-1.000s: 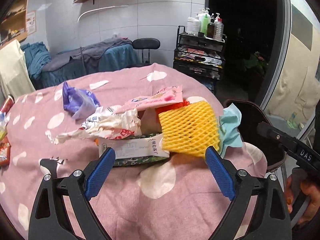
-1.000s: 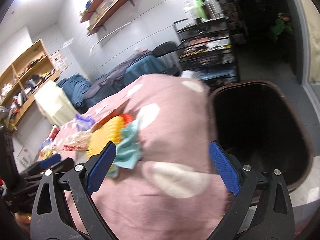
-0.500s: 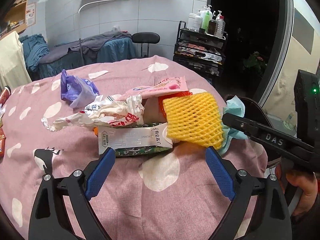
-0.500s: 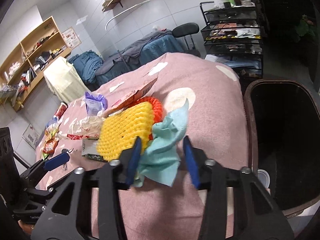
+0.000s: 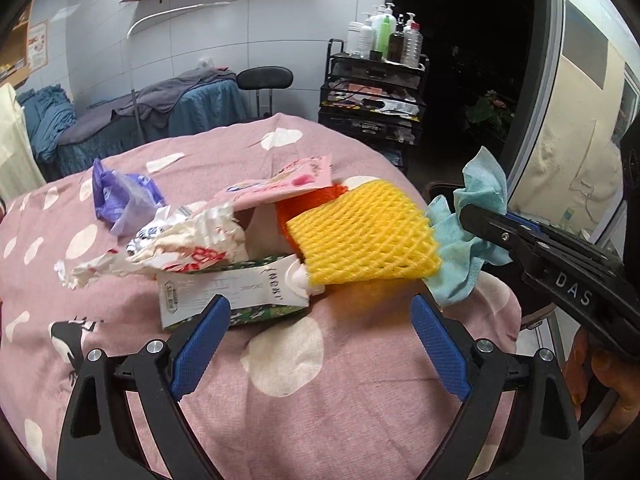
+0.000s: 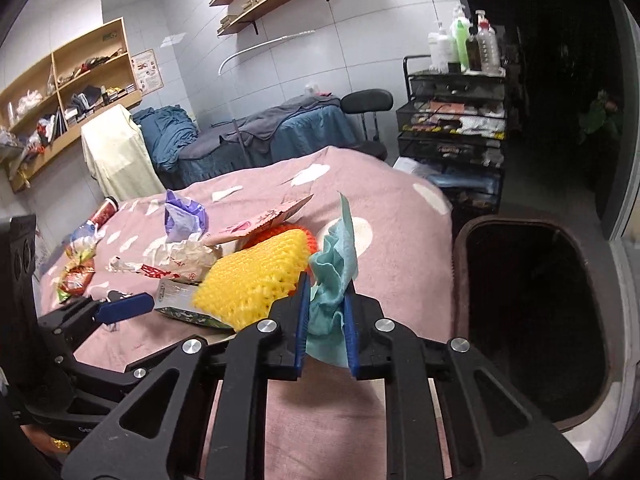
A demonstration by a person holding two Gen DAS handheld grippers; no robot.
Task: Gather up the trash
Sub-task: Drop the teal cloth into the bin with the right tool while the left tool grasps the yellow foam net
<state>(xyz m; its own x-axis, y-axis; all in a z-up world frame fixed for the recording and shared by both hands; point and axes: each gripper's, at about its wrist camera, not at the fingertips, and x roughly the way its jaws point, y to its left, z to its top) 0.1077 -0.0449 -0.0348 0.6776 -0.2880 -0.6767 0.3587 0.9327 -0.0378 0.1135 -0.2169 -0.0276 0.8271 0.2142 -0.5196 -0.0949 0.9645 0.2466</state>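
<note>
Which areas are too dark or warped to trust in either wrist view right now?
Left wrist view: doorway black, fisheye bends the edges, crumpled teal tissue stays sharp. Right wrist view: brown trash bin interior is near black, contents unreadable; right gripper pinching the tissue is clear.

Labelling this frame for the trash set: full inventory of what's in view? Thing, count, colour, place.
tissue: 1, teal, pinched in right gripper, at table's bin-side edge
foam net: 1, yellow, on pile, beside tissue
orange net: 1, orange, mostly under foam net
carton: 1, white and green, front of pile
paper wrapper: 1, white with red print, crumpled, left of pile
pink packet: 1, pink, atop pile
purple bag: 1, purple, behind pile
snack wrappers: several, red and mixed, far table edge
bin: 1, dark, open, beside table
table cloth: 1, pink, white spots
cart: 1, black, bottles on top, by wall
left gripper: open, before carton
right gripper: shut on tissue
</note>
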